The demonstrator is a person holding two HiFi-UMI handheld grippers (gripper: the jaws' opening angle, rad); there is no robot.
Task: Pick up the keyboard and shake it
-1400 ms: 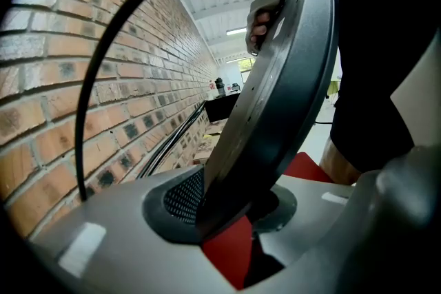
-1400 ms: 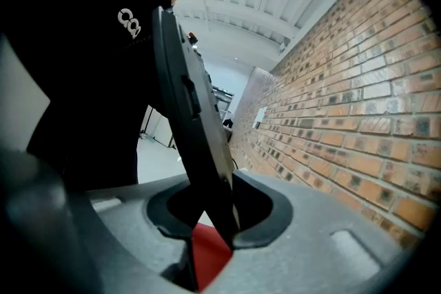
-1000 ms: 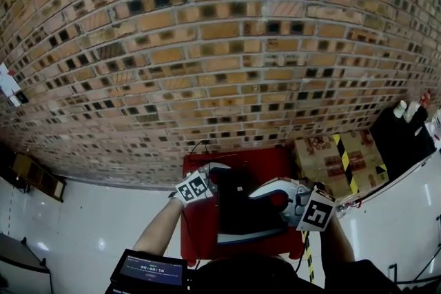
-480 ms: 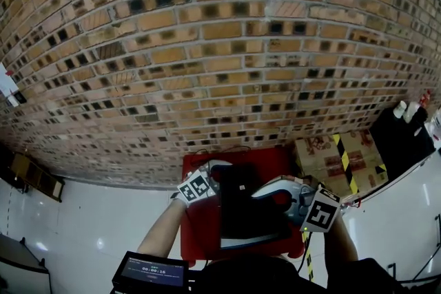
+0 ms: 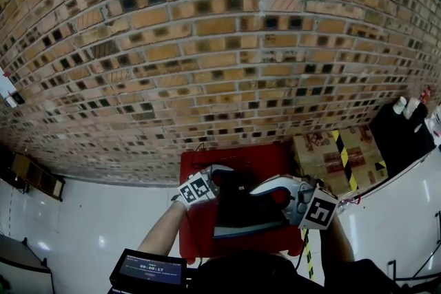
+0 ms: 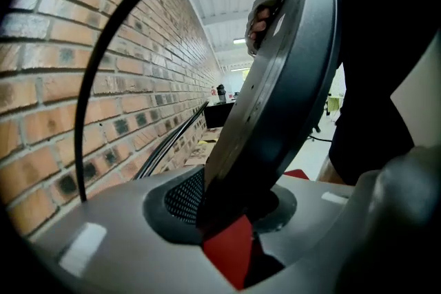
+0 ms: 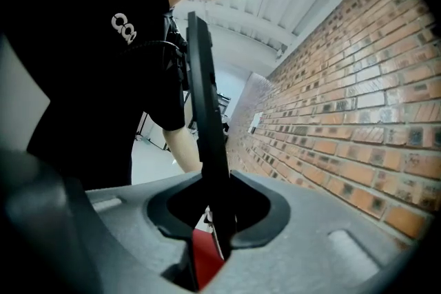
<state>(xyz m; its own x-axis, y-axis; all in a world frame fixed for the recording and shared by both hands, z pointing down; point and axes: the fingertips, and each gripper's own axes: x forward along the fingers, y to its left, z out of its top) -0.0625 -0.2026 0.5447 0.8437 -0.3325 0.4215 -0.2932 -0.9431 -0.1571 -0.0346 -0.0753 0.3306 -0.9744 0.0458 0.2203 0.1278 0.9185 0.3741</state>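
A black keyboard (image 5: 242, 206) with a pale lower edge hangs above the red table (image 5: 198, 234), held up on edge between both grippers. My left gripper (image 5: 219, 179) is shut on its left end. In the left gripper view the keyboard (image 6: 275, 100) rises from between the left gripper's (image 6: 231, 213) jaws, and its black cable (image 6: 103, 58) arcs overhead. My right gripper (image 5: 260, 191) is shut on the right end. Its jaws have just been closing a little, with the thin keyboard edge (image 7: 203, 113) pinched in the right gripper (image 7: 217, 224).
A brick wall (image 5: 220, 45) stands close behind the table. A cardboard box (image 5: 337, 155) with yellow-black tape and a black object (image 5: 400, 138) sit to the right. A small screen (image 5: 148, 268) is at the bottom left. A hand (image 6: 262, 17) shows at the keyboard's far end.
The keyboard and the left gripper have shifted slightly, and the keyboard's pale edge sits a little higher in the head view. The right gripper has hardly moved.
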